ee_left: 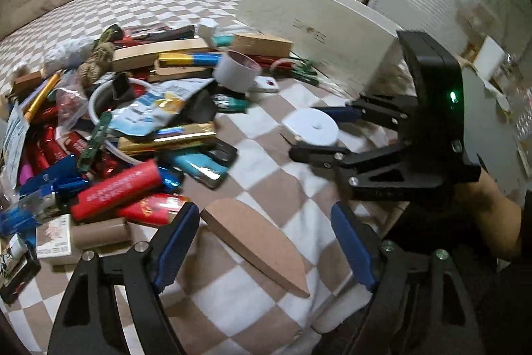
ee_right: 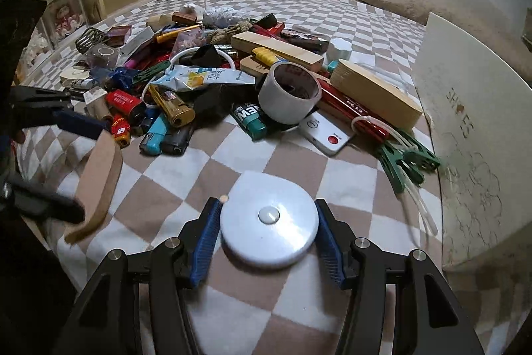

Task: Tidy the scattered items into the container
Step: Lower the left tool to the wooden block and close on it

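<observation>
Both pads of the right hand-held gripper (ee_right: 267, 235) pressed a white disc (ee_right: 268, 222) just above the checked bed (ee_right: 332, 175). Left hand-held gripper (ee_left: 262, 252) pinched a brown board (ee_left: 256, 252). Each should be carried level to the white box (ee_right: 472, 128), marked "SHOES".

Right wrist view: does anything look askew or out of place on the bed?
The white box on the right seems to stand on its side, since its SHOES print runs vertically. The tape roll also sits tilted, propped on other clutter rather than flat.
</observation>
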The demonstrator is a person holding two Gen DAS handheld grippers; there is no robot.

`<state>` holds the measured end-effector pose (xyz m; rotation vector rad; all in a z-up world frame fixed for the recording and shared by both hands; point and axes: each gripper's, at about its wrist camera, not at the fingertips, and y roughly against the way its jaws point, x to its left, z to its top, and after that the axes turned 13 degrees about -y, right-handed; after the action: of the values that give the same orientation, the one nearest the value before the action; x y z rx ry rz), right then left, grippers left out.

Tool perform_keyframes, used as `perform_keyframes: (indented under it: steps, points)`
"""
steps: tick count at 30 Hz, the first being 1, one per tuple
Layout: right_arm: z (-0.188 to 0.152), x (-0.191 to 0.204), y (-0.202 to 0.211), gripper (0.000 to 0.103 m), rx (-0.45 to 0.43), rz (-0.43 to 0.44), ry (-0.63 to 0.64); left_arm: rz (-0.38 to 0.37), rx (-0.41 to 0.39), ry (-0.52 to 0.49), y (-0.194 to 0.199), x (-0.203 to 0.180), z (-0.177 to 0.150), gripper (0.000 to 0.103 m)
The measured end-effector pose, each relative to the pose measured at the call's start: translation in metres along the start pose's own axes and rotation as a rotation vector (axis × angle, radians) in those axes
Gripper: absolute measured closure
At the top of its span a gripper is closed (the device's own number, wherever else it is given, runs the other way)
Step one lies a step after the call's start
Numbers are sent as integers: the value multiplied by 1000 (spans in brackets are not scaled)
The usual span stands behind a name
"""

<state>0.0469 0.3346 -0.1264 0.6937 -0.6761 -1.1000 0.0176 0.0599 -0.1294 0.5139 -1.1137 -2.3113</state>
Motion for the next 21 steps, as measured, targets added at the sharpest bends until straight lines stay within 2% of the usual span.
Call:
perform_keyframes:
  steps: [3, 4, 5, 6, 10, 15, 18, 21]
  points:
    - [-4, 0, 4, 40, -20, 0, 25, 5, 28, -2, 2, 0, -3, 18]
    - [-5, -1, 5, 27, -24, -8, 34, -13, 36, 6, 3, 1, -5, 17]
    - [-6, -3, 6, 7, -21, -17, 35, -33, 45, 12, 4, 1, -7, 14]
    - [-7, -7, 5, 0, -4, -16, 24, -52, 54, 12, 5, 0, -9, 14]
    - [-8, -17, 3, 0, 17, 28, -26, -105, 80, -55, 10, -15, -14, 14]
    - [-4, -10, -4, 0, 11, 11, -22, -235, 92, -110, 13, -34, -18, 14]
    - [-1, -8, -7, 1, 1, 1, -21, -277, 94, -142, 11, -46, -18, 14]
    - [2, -14, -2, 23, -19, -1, -50, -291, 96, -143, 7, -51, -17, 14]
